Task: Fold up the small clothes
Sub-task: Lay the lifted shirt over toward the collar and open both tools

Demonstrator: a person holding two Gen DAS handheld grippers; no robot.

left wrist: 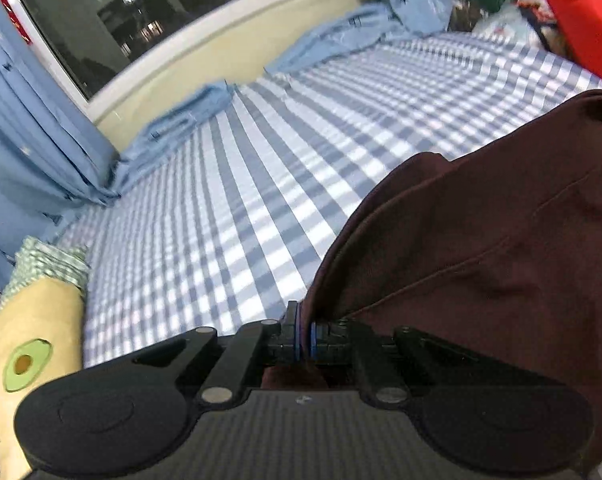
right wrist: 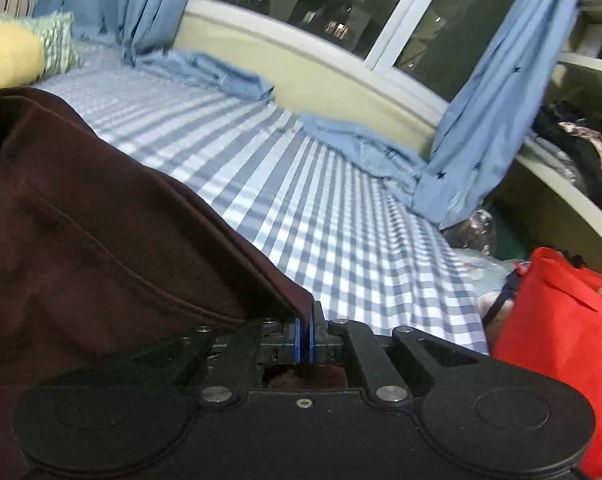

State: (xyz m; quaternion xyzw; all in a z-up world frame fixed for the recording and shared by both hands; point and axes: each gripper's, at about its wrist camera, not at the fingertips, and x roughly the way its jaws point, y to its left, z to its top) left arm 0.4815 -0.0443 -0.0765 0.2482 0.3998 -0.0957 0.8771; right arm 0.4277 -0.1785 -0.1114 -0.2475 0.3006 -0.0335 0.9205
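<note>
A dark maroon garment hangs between my two grippers above a bed with a blue and white checked sheet. My left gripper is shut on one edge of the garment, which spreads to the right in the left wrist view. My right gripper is shut on the other edge of the garment, which spreads to the left in the right wrist view. The cloth is lifted off the sheet and stretched between the grippers.
A yellow avocado-print pillow lies at the bed's left end. Blue curtains and a window wall line the far side. A red bag and piled clothes sit at the right end.
</note>
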